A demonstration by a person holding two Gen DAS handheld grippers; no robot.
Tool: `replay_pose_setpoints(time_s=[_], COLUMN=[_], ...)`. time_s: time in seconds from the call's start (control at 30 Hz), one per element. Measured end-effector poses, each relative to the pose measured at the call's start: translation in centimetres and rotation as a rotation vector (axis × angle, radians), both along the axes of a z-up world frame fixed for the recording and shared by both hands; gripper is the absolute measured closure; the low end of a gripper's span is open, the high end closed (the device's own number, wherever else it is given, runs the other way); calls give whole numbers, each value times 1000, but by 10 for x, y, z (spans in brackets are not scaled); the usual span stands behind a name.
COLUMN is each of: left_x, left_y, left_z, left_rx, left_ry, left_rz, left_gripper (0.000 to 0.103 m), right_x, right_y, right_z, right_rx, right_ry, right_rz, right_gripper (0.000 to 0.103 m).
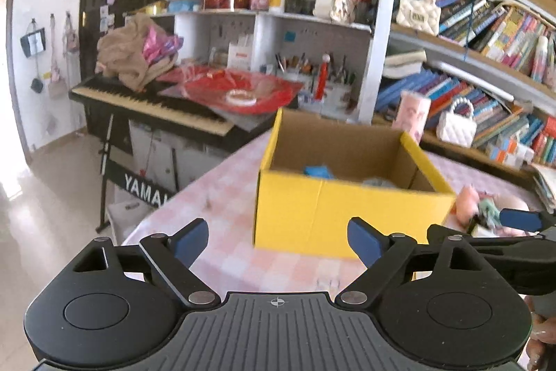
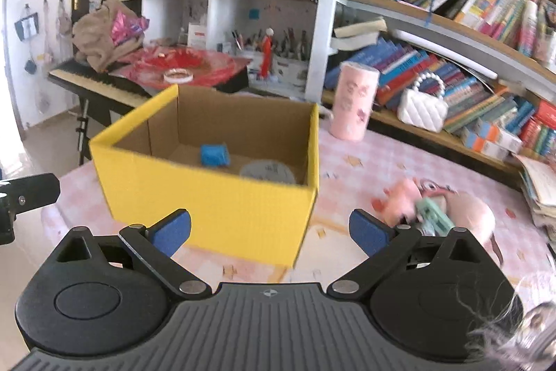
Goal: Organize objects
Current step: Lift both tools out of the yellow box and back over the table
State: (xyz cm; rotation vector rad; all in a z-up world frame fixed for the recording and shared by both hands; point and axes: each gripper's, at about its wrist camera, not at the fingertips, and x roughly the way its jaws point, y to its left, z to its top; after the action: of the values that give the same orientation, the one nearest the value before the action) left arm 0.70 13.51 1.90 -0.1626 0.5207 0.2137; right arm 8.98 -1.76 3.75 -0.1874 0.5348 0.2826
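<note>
An open yellow cardboard box (image 1: 347, 214) (image 2: 215, 197) stands on the pink checked table (image 1: 222, 197) (image 2: 365, 162). Inside it lie a blue object (image 2: 213, 154) (image 1: 318, 171) and a grey round object (image 2: 267, 172). A pink plush toy (image 2: 465, 211) (image 1: 467, 202) with a mint green item (image 2: 432, 216) lies on the table right of the box. My left gripper (image 1: 278, 240) is open and empty, in front of the box. My right gripper (image 2: 271, 232) is open and empty, near the box's front right corner; its blue fingertip (image 1: 521, 219) shows in the left wrist view beside the plush toy.
A pink cup (image 2: 352, 99) stands behind the box. A bookshelf (image 2: 469, 33) with white handbags runs along the right. A Yamaha keyboard (image 1: 146, 99) with cloth and red plastic on it stands beyond the table's left edge. A stack of papers (image 2: 542, 183) lies far right.
</note>
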Motion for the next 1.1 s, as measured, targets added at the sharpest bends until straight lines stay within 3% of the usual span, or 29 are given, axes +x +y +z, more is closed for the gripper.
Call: replay_pose_setpoints(time_s=[0.57, 1.1], left_x=[-38, -33], left_y=[-8, -60], left_z=[-12, -25], left_rx=[52, 70], left_ry=[52, 94], left_rz=[-96, -353], left_gripper=[9, 8], right_x=[-58, -99], right_y=[-8, -71], right_z=[-13, -23], right_rx=[-30, 9], right_ry=[35, 60], right_rz=[-126, -386], right_gripper=[0, 0])
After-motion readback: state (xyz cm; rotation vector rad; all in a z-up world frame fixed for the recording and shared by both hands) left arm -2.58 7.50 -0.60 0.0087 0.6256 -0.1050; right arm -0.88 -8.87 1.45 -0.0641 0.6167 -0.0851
